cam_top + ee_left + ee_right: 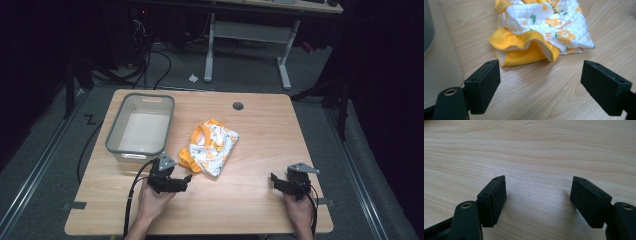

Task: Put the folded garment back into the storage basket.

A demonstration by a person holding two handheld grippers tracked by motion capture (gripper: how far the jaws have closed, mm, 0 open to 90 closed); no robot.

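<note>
So the thing in play here is a little folded garment [209,148], white quilted fabric printed with orange flowers and small green leaves, with a plain yellow-orange ruffled trim. In the high view it lies near the middle of the desk [260,200], just to the 3 o'clock side of the grey bin [140,125] and not touching it. The ruffle sits at the garment's 7 o'clock corner, and an orange band loops round at its 11 o'clock end.

The left tool [187,178] sits just at 7 o'clock of the garment, pointing toward 3 o'clock. In the left gripper view the jaws are spread wide with bare wood between them, and the yellow ruffle [524,47] lies just past the tips, apart from both pads. So it's released, gripping nothing.

The right tool [273,178] is well off at 4 o'clock from the garment, near the desk's front right corner. Its own view has the jaws wide apart over plain wood grain, also released, nothing in them.

Hard to make out: there's some orange lettering on the quilted part [564,28] in the left gripper view but it's too small and tilted for me to read. The top of the garment is cut off by the frame edge there, and the bin is just a grey sliver at the left. Folds hide what kind of garment it really is. Beyond the desk the room is mostly dark.
</note>
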